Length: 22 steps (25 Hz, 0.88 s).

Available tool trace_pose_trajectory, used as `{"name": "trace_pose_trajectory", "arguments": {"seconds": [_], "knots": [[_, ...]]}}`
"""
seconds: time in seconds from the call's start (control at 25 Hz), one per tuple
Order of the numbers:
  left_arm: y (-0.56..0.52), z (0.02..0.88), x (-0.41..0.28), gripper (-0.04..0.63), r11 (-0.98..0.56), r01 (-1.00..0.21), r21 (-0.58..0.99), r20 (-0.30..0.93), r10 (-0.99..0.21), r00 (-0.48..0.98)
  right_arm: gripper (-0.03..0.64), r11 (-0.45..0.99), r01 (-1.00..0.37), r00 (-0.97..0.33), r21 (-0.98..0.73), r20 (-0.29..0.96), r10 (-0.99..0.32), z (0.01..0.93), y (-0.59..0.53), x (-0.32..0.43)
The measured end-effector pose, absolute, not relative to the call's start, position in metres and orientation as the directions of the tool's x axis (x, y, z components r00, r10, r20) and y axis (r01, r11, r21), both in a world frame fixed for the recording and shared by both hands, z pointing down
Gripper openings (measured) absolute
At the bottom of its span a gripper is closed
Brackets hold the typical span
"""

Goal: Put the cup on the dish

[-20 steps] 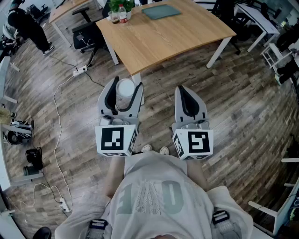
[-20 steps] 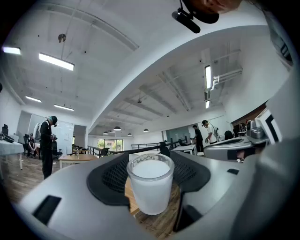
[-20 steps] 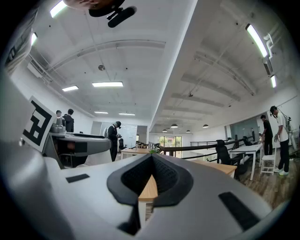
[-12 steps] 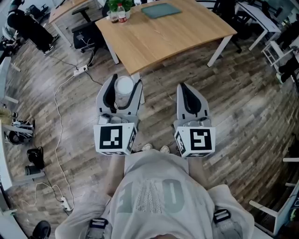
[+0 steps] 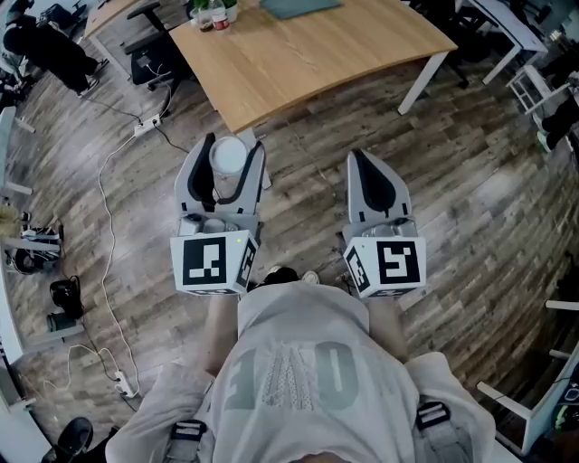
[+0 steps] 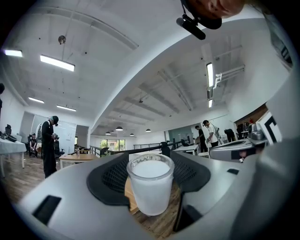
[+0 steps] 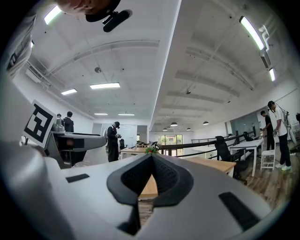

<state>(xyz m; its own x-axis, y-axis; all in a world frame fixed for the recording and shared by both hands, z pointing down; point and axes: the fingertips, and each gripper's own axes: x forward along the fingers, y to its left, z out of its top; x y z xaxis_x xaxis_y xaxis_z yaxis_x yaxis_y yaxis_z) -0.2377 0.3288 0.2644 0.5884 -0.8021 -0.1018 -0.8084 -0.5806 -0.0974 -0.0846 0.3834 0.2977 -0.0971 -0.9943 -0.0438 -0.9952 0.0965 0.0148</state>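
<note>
A frosted white cup (image 5: 229,155) sits upright between the jaws of my left gripper (image 5: 231,145), which is shut on it above the wood floor. In the left gripper view the cup (image 6: 151,185) fills the gap between the black pads (image 6: 112,176), carried by the left gripper (image 6: 149,159). My right gripper (image 5: 360,155) is beside it to the right, shut and empty; in its own view the right gripper (image 7: 152,157) has its pads meeting at the tip. A flat teal dish (image 5: 303,6) lies at the far edge of the wooden table (image 5: 317,63), cut off by the top of the view.
The table's near edge is just ahead of both grippers, with a white leg (image 5: 421,90) on the right. Bottles (image 5: 215,14) stand at its far left corner. A cable (image 5: 104,208) and power strip (image 5: 145,127) run over the floor to the left. A person (image 5: 45,50) stands far left.
The cup stays in the left gripper. Both grippers and the table have shifted up and left in the head view, and a dark shoe now shows below the grippers.
</note>
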Motion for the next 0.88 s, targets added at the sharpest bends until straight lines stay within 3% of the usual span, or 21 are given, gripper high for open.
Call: {"name": "trace_pose_trajectory", "arguments": {"seconds": [0.6,0.88], "knots": [[0.321,0.27,-0.219,0.278,-0.525,-0.847,-0.087,-0.098,-0.841,0.532,0.018,0.198,-0.98,-0.199,0.025,-0.039,-0.979,0.307,0.375,-0.063],[0.29,0.281,-0.207,0.278,-0.553,-0.83,-0.077,-0.078,-0.826,0.558,0.018,0.172,-0.985,-0.171,-0.002,-0.021,-0.985,0.32,0.345,-0.051]]}}
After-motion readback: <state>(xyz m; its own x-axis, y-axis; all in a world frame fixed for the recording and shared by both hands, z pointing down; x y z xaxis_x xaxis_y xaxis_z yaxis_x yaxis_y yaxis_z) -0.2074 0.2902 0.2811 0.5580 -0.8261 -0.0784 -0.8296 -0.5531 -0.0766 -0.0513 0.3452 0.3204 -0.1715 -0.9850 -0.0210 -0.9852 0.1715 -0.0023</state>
